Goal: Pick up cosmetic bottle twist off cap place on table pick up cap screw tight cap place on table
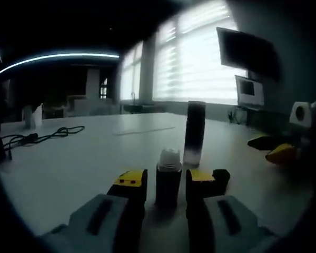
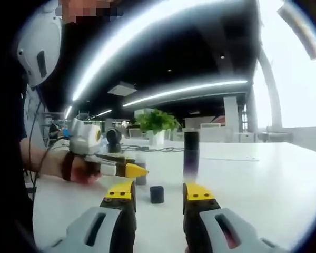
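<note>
Cosmetic bottle upright between left claw jaws, uncapped

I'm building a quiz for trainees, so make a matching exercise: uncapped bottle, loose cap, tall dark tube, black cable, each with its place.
1 uncapped bottle
2 loose cap
3 tall dark tube
4 black cable

A lying loose, off to one side
B between the left jaws
C upright, standing free
D on the table ahead of the right jaws

Pairs: 1-B, 2-D, 3-C, 4-A
</note>
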The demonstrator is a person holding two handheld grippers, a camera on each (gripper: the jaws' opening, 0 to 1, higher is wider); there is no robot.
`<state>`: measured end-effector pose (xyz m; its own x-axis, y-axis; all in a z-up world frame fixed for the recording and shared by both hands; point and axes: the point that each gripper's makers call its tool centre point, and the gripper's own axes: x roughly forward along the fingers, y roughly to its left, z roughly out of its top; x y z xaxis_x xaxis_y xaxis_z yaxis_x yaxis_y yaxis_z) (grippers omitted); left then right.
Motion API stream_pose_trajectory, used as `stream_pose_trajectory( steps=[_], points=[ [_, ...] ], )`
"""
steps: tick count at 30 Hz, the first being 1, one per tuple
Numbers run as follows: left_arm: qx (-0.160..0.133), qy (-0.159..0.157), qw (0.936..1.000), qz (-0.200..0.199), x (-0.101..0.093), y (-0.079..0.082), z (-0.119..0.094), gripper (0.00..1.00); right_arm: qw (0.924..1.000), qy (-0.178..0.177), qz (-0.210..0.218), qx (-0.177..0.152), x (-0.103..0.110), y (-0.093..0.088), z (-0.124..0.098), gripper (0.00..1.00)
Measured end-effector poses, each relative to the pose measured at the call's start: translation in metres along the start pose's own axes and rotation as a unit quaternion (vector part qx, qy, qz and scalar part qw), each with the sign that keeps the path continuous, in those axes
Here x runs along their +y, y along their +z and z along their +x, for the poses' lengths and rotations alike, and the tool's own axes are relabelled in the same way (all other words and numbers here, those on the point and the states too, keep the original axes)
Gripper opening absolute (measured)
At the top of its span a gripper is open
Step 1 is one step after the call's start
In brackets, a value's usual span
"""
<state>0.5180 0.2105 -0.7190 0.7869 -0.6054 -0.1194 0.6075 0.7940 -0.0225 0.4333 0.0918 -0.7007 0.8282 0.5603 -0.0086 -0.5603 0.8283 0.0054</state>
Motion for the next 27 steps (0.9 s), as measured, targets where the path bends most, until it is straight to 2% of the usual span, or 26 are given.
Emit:
stream_pose_trajectory(
  steps=[7,14,22,27],
  points=[
    [0.004,-0.009,0.9999,-0.003,-0.0024,-0.0019,0.0021,0.18,1.0,-0.002,0.0,0.001,0.0,0.0001,0.0009,0.28],
    [0.016,-0.012,0.9998,0.006,-0.0057,-0.0058,0.0086,0.1,1.0,-0.003,-0.001,0.004,-0.0007,-0.0011,0.0009,0.28],
    [0.016,-0.014,0.9997,0.014,-0.0059,-0.0062,0.0095,0.09,1.0,-0.004,0.0,0.004,-0.0012,-0.0012,0.0009,0.27],
    [0.017,-0.018,0.9991,0.033,-0.0068,-0.0058,0.0102,0.09,1.0,-0.004,0.0,0.004,-0.0013,-0.0014,0.0011,0.27]
  ],
)
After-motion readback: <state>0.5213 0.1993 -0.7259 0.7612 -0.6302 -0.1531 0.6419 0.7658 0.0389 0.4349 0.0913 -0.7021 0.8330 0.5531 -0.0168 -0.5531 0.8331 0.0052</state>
